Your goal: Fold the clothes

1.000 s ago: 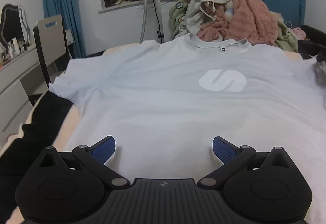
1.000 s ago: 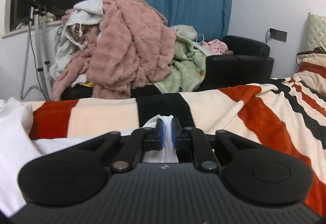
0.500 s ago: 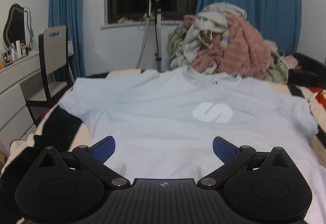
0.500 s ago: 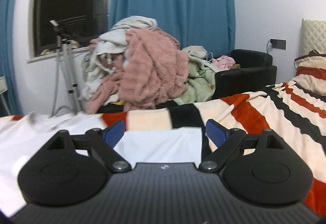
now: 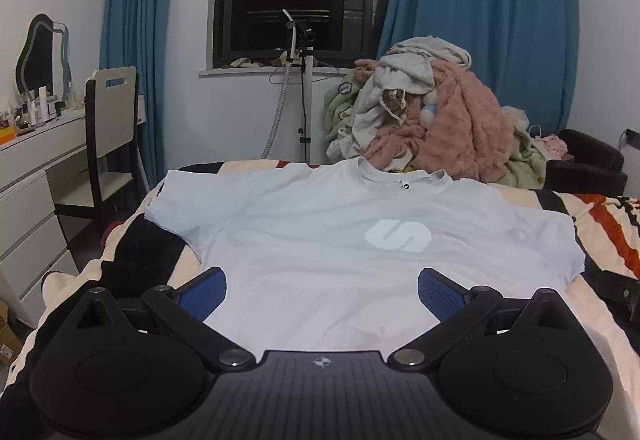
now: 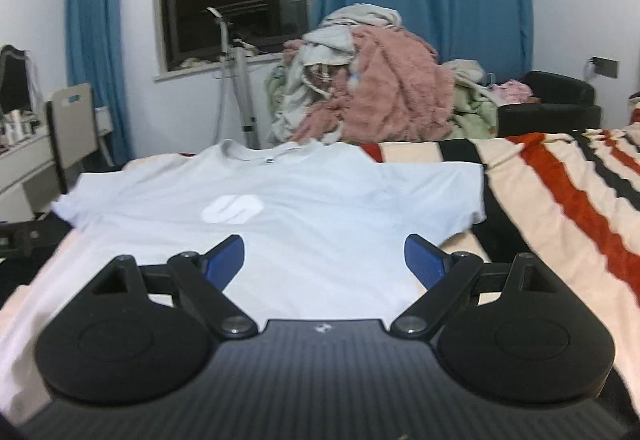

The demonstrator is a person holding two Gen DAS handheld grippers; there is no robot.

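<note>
The bed (image 6: 560, 200) is covered by a blanket (image 5: 600, 224) striped in cream, black and red-orange, which reaches from edge to edge in both views. A pale blue T-shirt (image 5: 340, 240) lies spread flat on the blanket, front up, with a white logo on the chest. Its collar points toward the far edge of the bed, toward the window wall. Both short sleeves lie out to the sides, the one on the desk side resting over a black stripe. The hem end lies nearest the cameras, smooth, with only faint creases.
</note>
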